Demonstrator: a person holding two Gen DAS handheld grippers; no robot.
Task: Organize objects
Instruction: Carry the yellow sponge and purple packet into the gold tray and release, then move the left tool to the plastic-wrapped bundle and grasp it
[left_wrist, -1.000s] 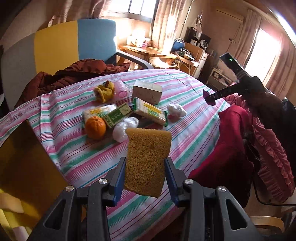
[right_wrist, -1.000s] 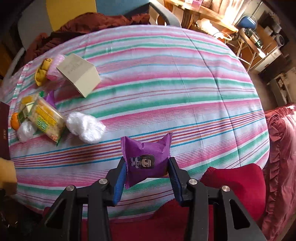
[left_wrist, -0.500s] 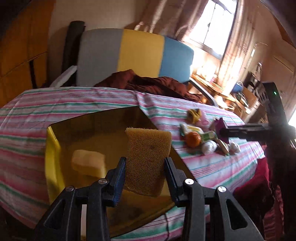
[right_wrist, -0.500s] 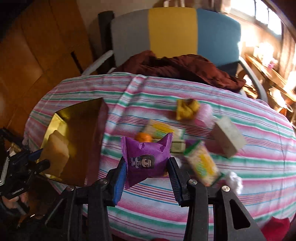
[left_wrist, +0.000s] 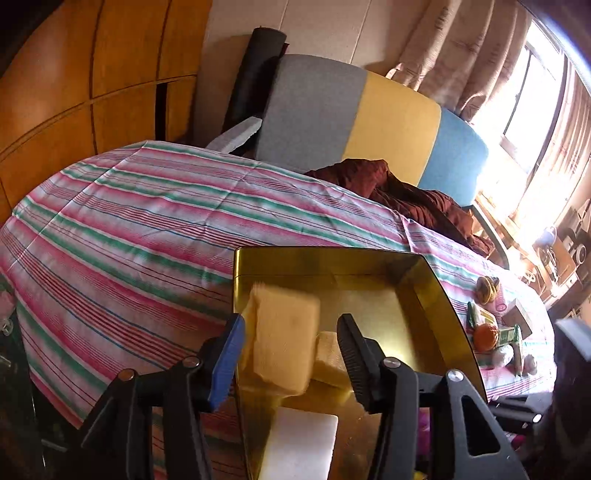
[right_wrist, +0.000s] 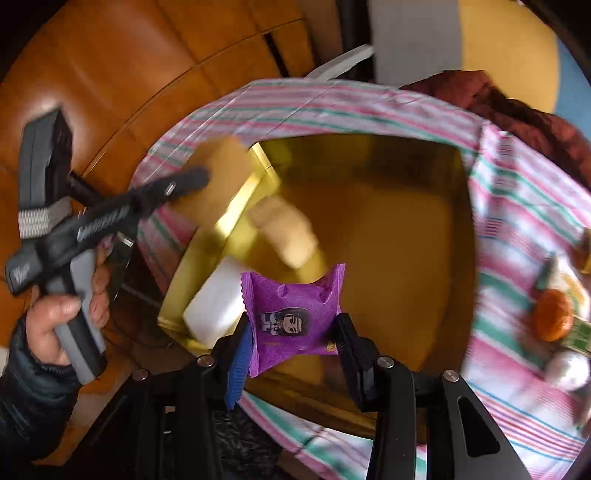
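Note:
My left gripper (left_wrist: 290, 325) hangs over the near corner of the open gold box (left_wrist: 436, 291). Its jaws are opening, and the yellow-brown sponge (left_wrist: 284, 343) between them is blurred and clear of the right pad. In the box lie another yellow sponge (left_wrist: 328, 360) and a white block (left_wrist: 299, 443). My right gripper (right_wrist: 293, 325) is above the gold box (right_wrist: 461, 206) with a purple snack packet (right_wrist: 295, 317) between its pads. Those jaws are just starting to open, still touching the packet. The right wrist view also shows the sponge (right_wrist: 221, 170).
An orange (left_wrist: 485, 338), green-and-yellow packets (left_wrist: 511, 334) and white wads lie on the striped tablecloth (left_wrist: 147, 221) right of the box. A person's hand (right_wrist: 62, 321) holds the left gripper's handle. Behind stand an armchair (left_wrist: 369, 122) with brown cloth and wooden cabinets (left_wrist: 92, 92).
Both grippers swung left from the pile of items to above the gold box. The left jaws widened and the sponge came loose between them. The right still carries the purple packet.

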